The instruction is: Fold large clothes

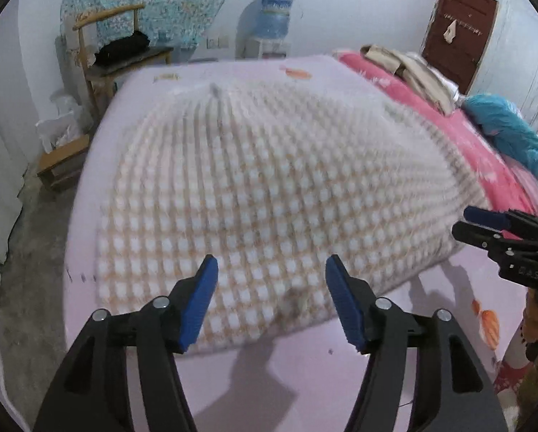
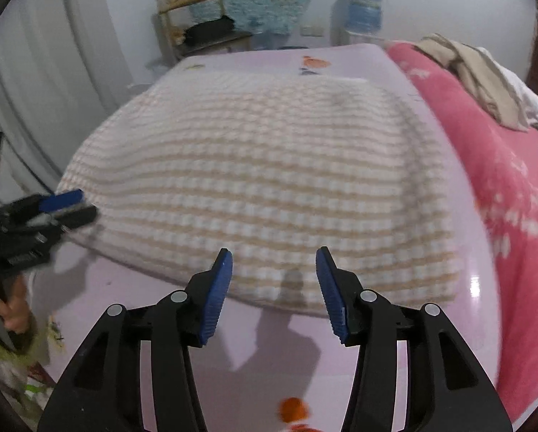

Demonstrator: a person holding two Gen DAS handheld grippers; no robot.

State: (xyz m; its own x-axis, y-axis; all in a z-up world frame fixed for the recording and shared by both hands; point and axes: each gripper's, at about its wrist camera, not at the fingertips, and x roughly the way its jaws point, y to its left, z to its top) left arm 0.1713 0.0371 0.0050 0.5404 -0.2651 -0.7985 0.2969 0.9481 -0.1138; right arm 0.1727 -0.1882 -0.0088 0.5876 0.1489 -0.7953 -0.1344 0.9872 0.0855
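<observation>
blanket: checked beige-and-white blanket (image 1: 269, 194) lies folded flat mid-frame on the lilac bed sheet (image 1: 304, 370)
left gripper (image 1: 271, 302): jaws apart, nothing between them, hanging over the blanket's near edge
right gripper (image 2: 274, 289): also gaping, empty, same near edge
right side: pink quilt (image 2: 513, 194) with a beige garment (image 2: 484, 82) dumped on it
upper left: wooden chair (image 1: 103, 46)

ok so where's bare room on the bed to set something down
Free: the lilac sheet strip between the checked blanket's near edge and the hand-held grippers, and a narrower band past its far edge. Crowded: the blanket fills the middle, and the pink quilt side carries a beige clothes pile.
</observation>
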